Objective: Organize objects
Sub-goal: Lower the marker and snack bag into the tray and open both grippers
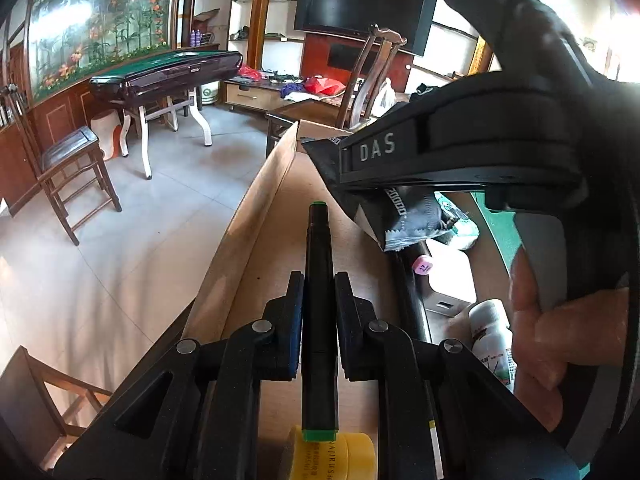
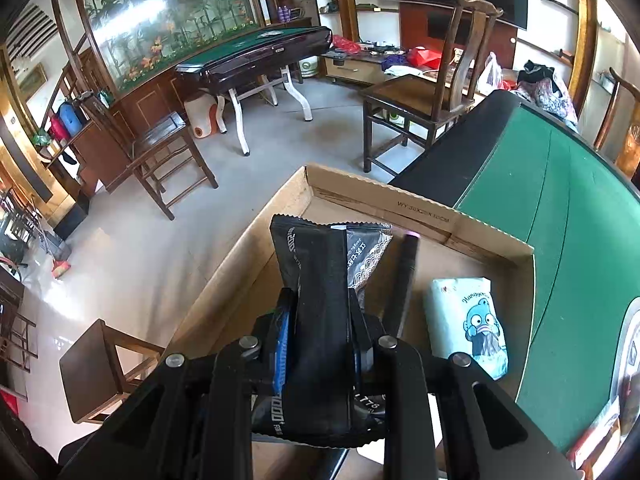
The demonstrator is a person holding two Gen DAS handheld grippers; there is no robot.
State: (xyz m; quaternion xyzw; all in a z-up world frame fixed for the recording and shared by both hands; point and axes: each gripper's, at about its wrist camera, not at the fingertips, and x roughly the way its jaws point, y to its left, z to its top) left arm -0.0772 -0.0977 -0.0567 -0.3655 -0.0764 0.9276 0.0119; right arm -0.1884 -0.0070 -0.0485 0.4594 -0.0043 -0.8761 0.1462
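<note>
My left gripper (image 1: 319, 284) is shut on a black marker with green ends (image 1: 319, 312), held lengthwise above the cardboard box (image 1: 256, 216). My right gripper (image 2: 323, 300) is shut on a black foil packet (image 2: 320, 264), hanging over the same box (image 2: 420, 216). In the left wrist view the right gripper's body (image 1: 460, 152) crosses the upper right with the packet (image 1: 404, 216) under it, a hand (image 1: 560, 344) gripping its handle. Inside the box lie a black marker with a pink cap (image 2: 406, 272) and a pale green tissue pack (image 2: 466, 324).
The box sits at the edge of a green felt table (image 2: 568, 240). A white bottle (image 1: 492, 336), a white block (image 1: 448, 280) and a yellow tape roll (image 1: 352, 456) lie in the box. Wooden chairs (image 2: 424, 96), a stool (image 2: 96, 368) and a folding game table (image 2: 256, 60) stand on the tiled floor.
</note>
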